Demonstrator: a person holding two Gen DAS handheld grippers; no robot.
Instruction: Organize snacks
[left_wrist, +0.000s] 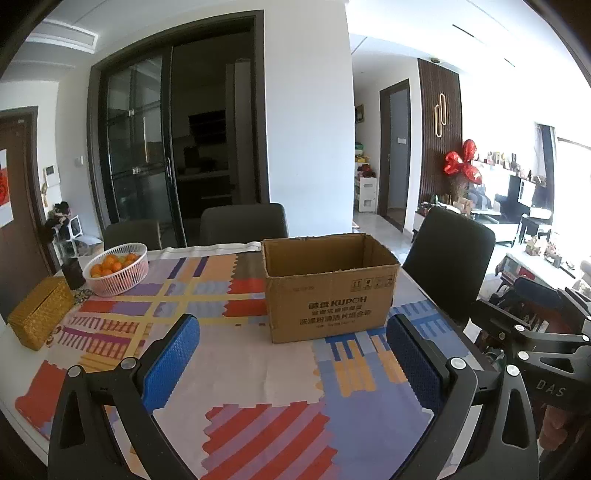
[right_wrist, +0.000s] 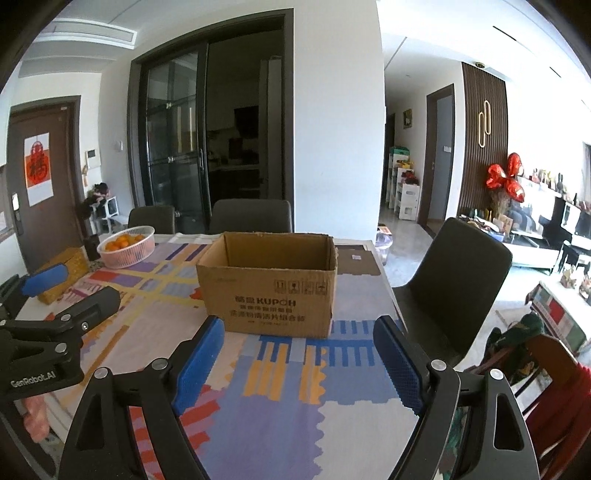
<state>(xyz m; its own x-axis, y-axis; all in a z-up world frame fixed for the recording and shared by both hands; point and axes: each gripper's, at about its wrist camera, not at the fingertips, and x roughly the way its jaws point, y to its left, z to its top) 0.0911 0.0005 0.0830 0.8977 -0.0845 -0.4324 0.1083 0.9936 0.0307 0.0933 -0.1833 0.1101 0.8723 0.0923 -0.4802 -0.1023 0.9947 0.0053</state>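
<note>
1. Here, the left gripper (left_wrist: 291, 363) and right gripper (right_wrist: 299, 365) hover with jaws wide, holding nothing.
2. The open brown cardboard box (right_wrist: 269, 291) stands ahead on the patterned tablecloth (left_wrist: 258, 424); no snacks show, so judge the approach squarely.
3. The white basket of oranges (left_wrist: 117, 272) and woven yellow box (left_wrist: 38, 314) sit well left; the dark chair (right_wrist: 458, 288) crowds the right.
</note>
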